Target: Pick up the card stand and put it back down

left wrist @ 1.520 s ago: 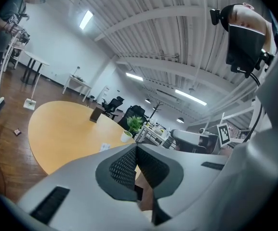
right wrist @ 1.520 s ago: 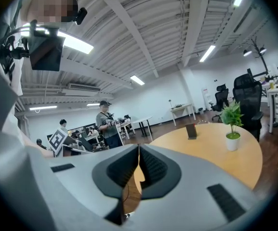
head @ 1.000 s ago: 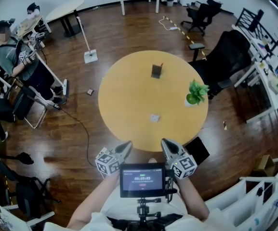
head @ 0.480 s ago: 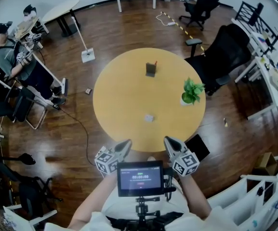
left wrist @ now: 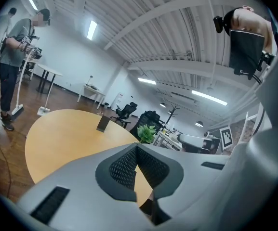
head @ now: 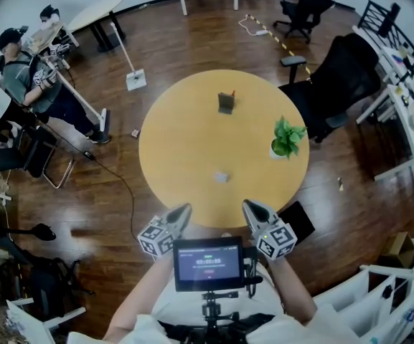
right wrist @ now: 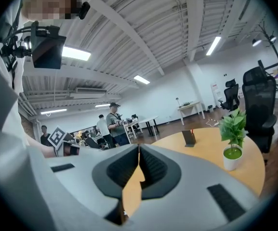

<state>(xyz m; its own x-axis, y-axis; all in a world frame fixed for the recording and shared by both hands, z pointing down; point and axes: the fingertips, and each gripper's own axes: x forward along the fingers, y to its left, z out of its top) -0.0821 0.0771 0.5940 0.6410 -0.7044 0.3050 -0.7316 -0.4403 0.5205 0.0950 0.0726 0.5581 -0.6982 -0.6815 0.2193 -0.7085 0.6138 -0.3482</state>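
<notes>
One round yellow-wood desk (head: 185, 149) fills the middle of the head view, on dark wood flooring. A black office chair (head: 336, 84) stands just off its right edge. At far left a person (head: 31, 84) stands apart from the desk, w/ other chairs and small tables round the room's edge.

Next in size are the left gripper (head: 180, 212) and right gripper (head: 250, 206), both at the desk's near edge, side by side but not touching, each w/ its marker cube toward the wearer. A small screen (head: 208, 264) sits btwn them, lower down. The left gripper's fingers (left wrist: 124, 167) are pressed together at the tips, nothing btwn them. The right gripper's fingers (right wrist: 120, 170) are likewise closed and empty.

A potted plant (head: 287, 138) in a white pot stands upright nr the desk's right rim.

The card stand (head: 226, 102), dark w/ a red bit at the top, stands upright on the far half of the desk, roughly central, well apart from both grippers and from the plant.

Smallest is a pale scrap (head: 222, 177) lying flat on the near half; too small to tell what it is.
</notes>
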